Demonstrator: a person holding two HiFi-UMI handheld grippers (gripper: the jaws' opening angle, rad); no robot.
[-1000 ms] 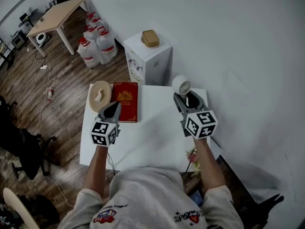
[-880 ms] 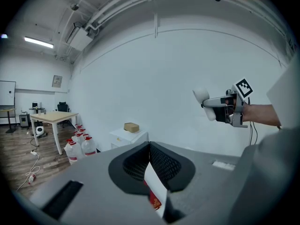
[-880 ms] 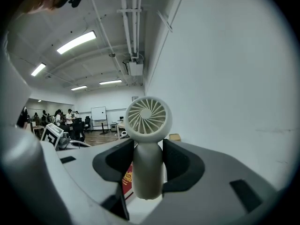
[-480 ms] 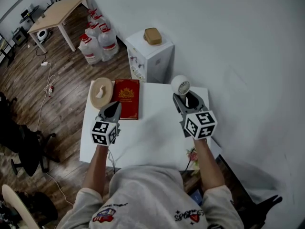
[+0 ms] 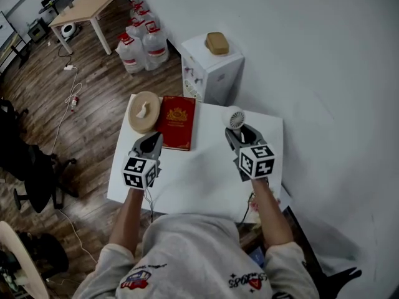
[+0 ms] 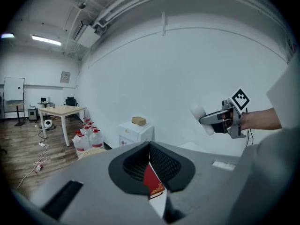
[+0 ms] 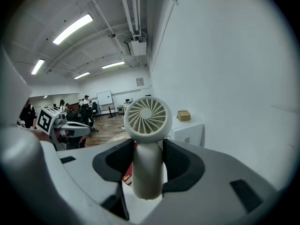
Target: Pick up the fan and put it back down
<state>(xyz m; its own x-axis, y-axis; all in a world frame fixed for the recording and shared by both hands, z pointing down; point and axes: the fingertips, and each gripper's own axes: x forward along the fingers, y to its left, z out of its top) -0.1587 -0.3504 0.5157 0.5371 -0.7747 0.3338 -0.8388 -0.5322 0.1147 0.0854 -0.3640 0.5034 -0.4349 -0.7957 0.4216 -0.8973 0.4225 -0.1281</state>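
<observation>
A small white hand fan (image 7: 146,116) stands upright between my right gripper's (image 7: 149,148) jaws, which are shut on its handle (image 7: 149,175). In the head view the fan (image 5: 235,118) shows over the far right part of the white table (image 5: 199,179), with the right gripper (image 5: 237,132) just behind it. The left gripper view shows the fan (image 6: 201,118) held in the air above the table. My left gripper (image 5: 153,139) hovers over the table's left side, near the red book (image 5: 177,122). Its jaws (image 6: 150,146) meet at the tips with nothing between them.
A round wooden plate (image 5: 143,112) with a small white piece lies left of the book. Behind the table stands a white cabinet (image 5: 212,73) with a brown box (image 5: 216,43) on top. Water bottles (image 5: 143,42) sit on the floor. A white wall runs along the right.
My right gripper has come down toward the table with the fan still in it. The left gripper has shifted a little and sunk slightly.
</observation>
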